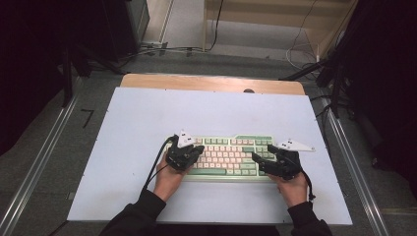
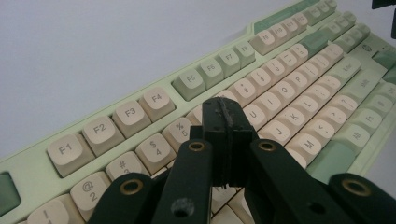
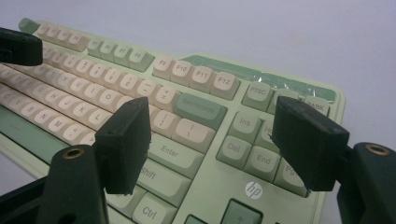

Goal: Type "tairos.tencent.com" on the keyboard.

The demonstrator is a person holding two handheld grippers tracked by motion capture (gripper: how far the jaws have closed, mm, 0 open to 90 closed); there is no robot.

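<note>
Right gripper view, keyboard (image 3: 196,140), white "hp" logo (image 3: 253,190), "Enter", "Shift", "Ctrl"

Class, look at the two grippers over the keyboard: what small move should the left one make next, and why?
Probably ease the left gripper straight down to press a key. Its jaws are shut with nothing between them, forming one tip above the keyboard near the number and letter rows. The right gripper hangs open over the Enter side.
</note>
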